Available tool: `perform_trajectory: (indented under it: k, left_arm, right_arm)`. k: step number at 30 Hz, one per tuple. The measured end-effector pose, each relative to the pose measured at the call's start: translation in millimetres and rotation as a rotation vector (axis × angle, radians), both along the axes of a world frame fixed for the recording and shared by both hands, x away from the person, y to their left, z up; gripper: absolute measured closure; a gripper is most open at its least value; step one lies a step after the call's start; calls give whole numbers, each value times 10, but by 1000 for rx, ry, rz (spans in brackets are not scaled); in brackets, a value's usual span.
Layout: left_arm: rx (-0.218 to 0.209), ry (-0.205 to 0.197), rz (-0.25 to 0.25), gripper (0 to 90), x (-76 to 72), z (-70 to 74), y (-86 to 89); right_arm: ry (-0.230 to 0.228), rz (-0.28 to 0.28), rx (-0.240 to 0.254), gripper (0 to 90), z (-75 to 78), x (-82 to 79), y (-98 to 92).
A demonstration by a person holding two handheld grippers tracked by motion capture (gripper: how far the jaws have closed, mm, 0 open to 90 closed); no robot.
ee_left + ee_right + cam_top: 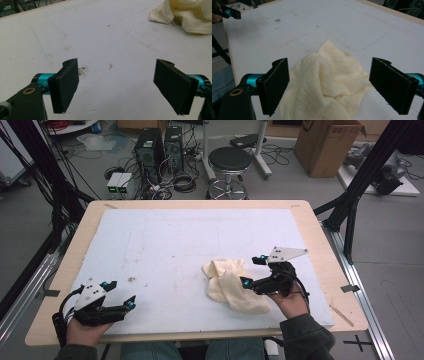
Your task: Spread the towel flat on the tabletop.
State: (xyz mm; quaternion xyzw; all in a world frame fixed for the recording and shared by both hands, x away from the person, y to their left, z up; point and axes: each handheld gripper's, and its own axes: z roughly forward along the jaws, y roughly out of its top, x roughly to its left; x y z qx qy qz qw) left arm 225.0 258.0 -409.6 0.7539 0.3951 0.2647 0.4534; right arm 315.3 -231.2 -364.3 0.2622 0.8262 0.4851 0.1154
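A crumpled cream cloth (231, 284) lies on the white board (165, 240), right of centre and near the front edge. My right gripper (251, 271) is open at the cloth's right side. In the right gripper view the cloth (324, 85) bunches between and below the two spread jaws of that gripper (335, 87), not pinched. My left gripper (121, 293) rests open at the board's front left corner. In the left gripper view its jaws (120, 86) stand wide over bare board, and the cloth (186, 13) sits far off at the top right.
The board covers a wooden table (320, 240). Small dirt specks (82, 70) mark the board near the left gripper. Beyond the table stand a stool (229, 161), computer towers (150, 150) with cables, and a cardboard box (327, 145).
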Motion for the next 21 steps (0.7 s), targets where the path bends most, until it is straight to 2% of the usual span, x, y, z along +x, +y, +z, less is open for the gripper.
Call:
perform_trajectory:
  k: [5,9,17,19,21]
  left_arm:
    - [-2,0,2,210,-4,3,12]
    - [-4,-1,2,210,-1,3,10]
    - [-4,-1,0,210,2,2,1]
    - [0,1,-3,210,6,1,1]
    - [2,1,-3,210,7,1,0]
  right_arm:
    - [32,37,-40,159,-67,82,184]
    - [59,58,-53,159,-156,135,311]
    - [108,76,-134,166,-357,262,477]
    - [113,79,-163,188,-398,292,512]
    - [106,86,-165,250,-430,312,522]
